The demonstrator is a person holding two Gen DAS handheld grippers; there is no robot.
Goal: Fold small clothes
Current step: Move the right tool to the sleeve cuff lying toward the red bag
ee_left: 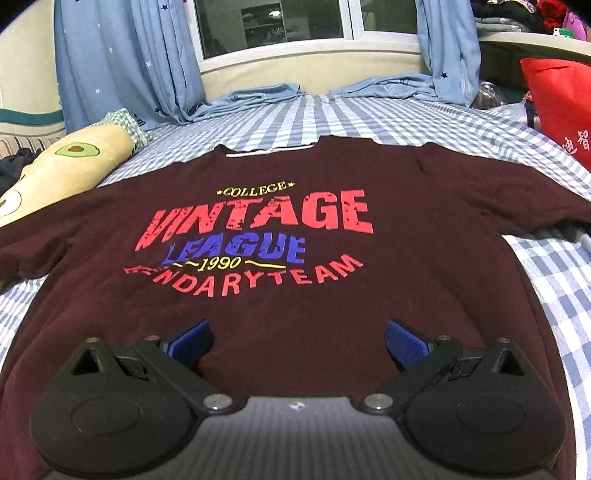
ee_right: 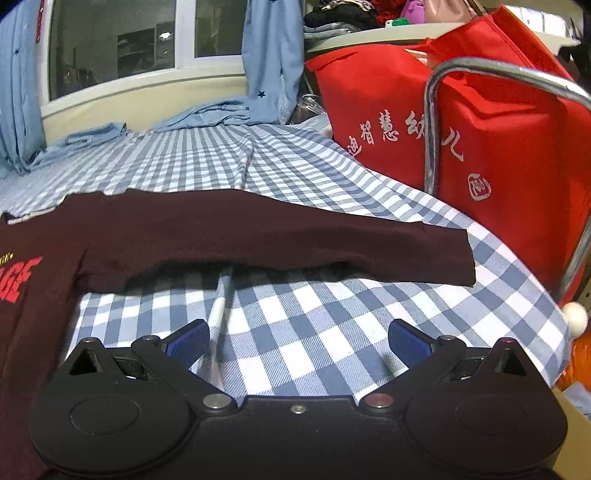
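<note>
Checked bedsheet (ee_right: 295,332) carries a soft, limp maroon T-shirt (ee_left: 295,314), best pinched at its sleeve hem (ee_right: 467,258); left claw (ee_left: 297,341) and right claw (ee_right: 299,341) both spread, empty.

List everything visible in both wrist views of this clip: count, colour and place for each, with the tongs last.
T-shirt: 1, maroon with red, blue and yellow print, spread flat face-up on the bed, sleeves out.
Bedsheet: 1, blue and white check, under the shirt.
Avocado pillow: 1, cream with green print, left of the shirt.
Curtains: 2, light blue with stars, either side of the window, hems resting on the bed.
Window: 1, white frame, behind the bed.
Red bag: 1, red with white characters, on the right side of the bed.
Metal rail: 1, silver, in front of the bag.
Left tongs: 1, black with blue pads, open over the shirt's lower part.
Right tongs: 1, same colours, open over bare sheet below the right sleeve.
</note>
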